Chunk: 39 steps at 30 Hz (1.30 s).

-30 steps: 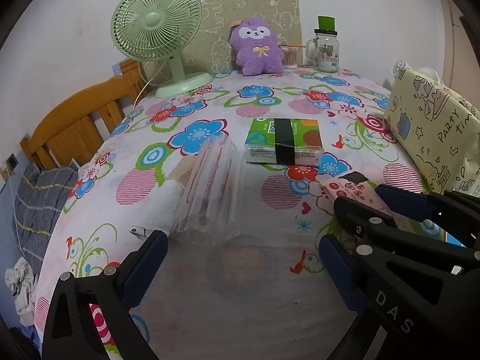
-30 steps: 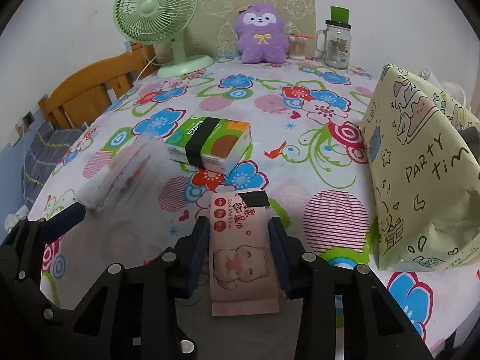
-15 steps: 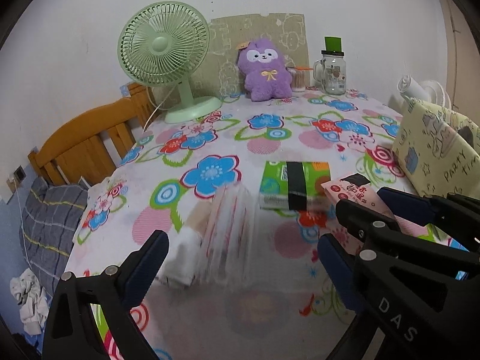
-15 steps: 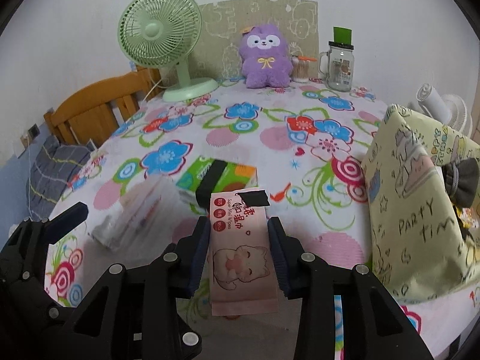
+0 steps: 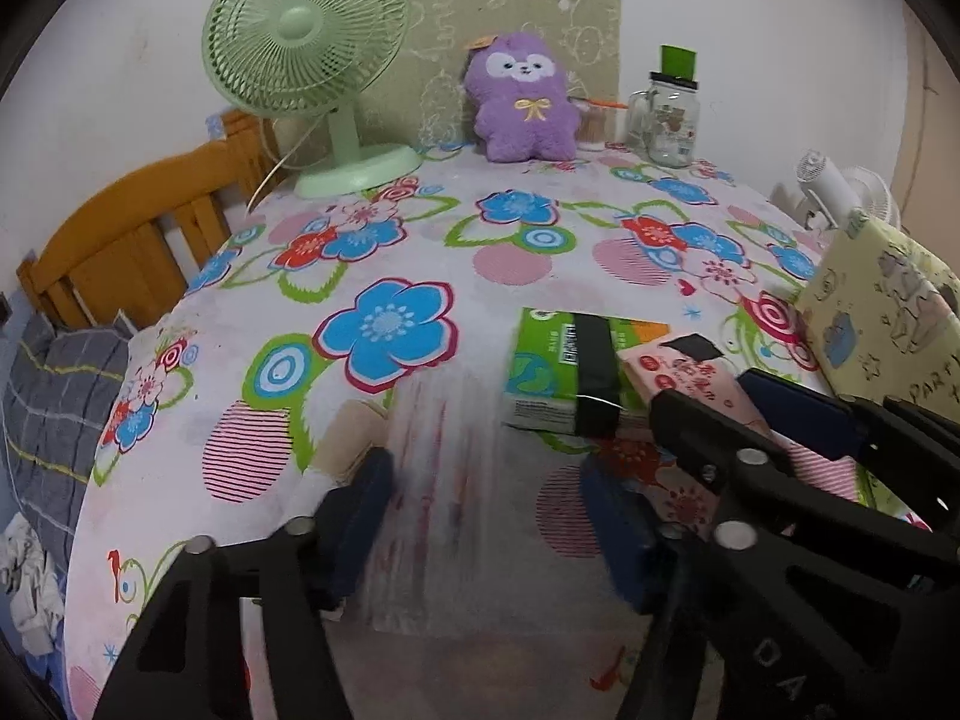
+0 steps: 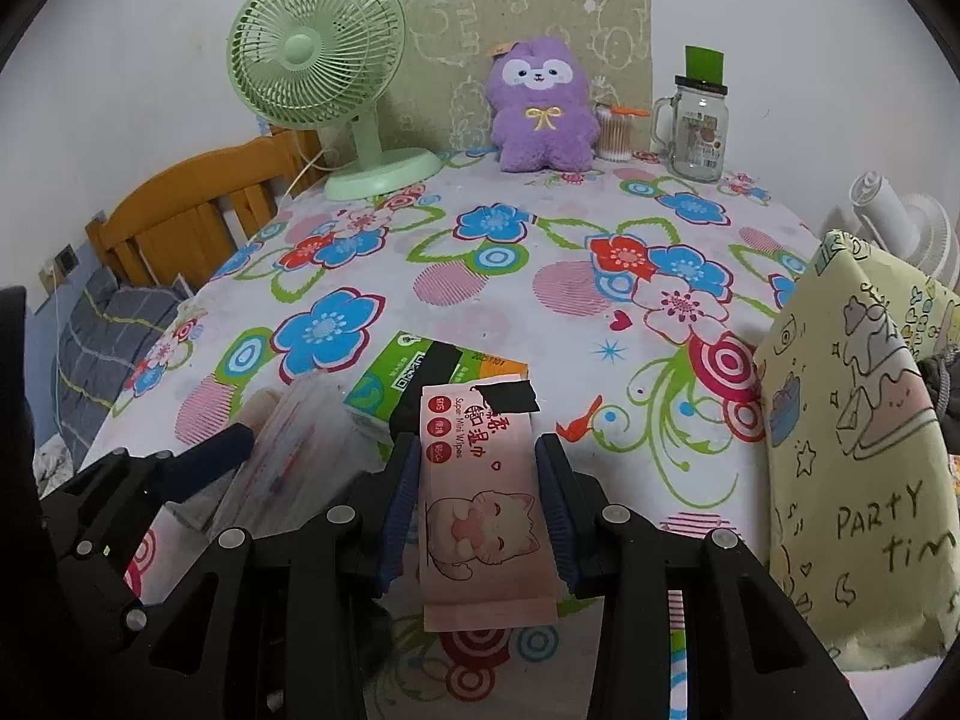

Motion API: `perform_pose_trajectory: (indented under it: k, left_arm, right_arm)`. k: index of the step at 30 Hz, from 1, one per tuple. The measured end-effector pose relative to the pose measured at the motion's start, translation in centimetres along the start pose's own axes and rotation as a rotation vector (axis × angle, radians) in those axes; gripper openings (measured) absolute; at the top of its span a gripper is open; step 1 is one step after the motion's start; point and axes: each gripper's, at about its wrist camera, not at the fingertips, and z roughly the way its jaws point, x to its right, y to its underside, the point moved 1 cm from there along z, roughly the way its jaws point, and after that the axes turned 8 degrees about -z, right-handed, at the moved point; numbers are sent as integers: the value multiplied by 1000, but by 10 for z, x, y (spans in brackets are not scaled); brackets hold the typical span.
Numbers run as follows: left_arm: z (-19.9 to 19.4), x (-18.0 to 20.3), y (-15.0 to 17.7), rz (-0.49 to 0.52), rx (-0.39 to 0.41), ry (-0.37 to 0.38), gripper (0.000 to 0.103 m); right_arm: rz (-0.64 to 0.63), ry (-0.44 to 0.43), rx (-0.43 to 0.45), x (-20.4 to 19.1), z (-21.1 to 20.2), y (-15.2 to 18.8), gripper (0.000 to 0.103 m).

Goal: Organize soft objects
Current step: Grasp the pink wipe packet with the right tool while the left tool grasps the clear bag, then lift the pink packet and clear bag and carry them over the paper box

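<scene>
your right gripper [image 6: 477,510] is clamped on the pink wipes pack [image 6: 483,498], pads pressing both long sides, with the pack held over the near edge of the flowered table [image 6: 540,276]. your left gripper [image 5: 480,516] has just been closing around the clear plastic pack [image 5: 444,468]; the left pad looks to be touching it, but the picture is blurred and i cannot tell whether the grip has actually bitten. finish that squeeze gently and centre the pack between the pads so the slippery film doesn't slide out. the green tissue pack [image 5: 564,372] lies flat on the table just behind both. lift the two packs apart from each other, then carry them toward the paper bag [image 6: 858,456] on your right, which is probably where they belong.
</scene>
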Motion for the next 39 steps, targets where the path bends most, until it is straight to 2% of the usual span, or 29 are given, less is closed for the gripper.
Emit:
perform_pose_trajectory:
  k: [5,12,18,29,39]
  left_arm:
    - [6,-2,-2,-1,-6,-16,55]
    - [7,0,-2,21,-1,-42,31]
    - [1,5,1,34,0,-24,23]
    - [-12,14,10,19,-17,38,19]
    - [-32,24,13,18,13,55,18]
  right_arm:
    - [7,-7,-18,3,7,-1,43]
    - [1,-6,-21,2,8,-1,43]
    - [6,-4,-18,3,6,1,43]
    - [18,0,-12,7,-4,8,43]
    - [24,1,13,11,-22,12,43]
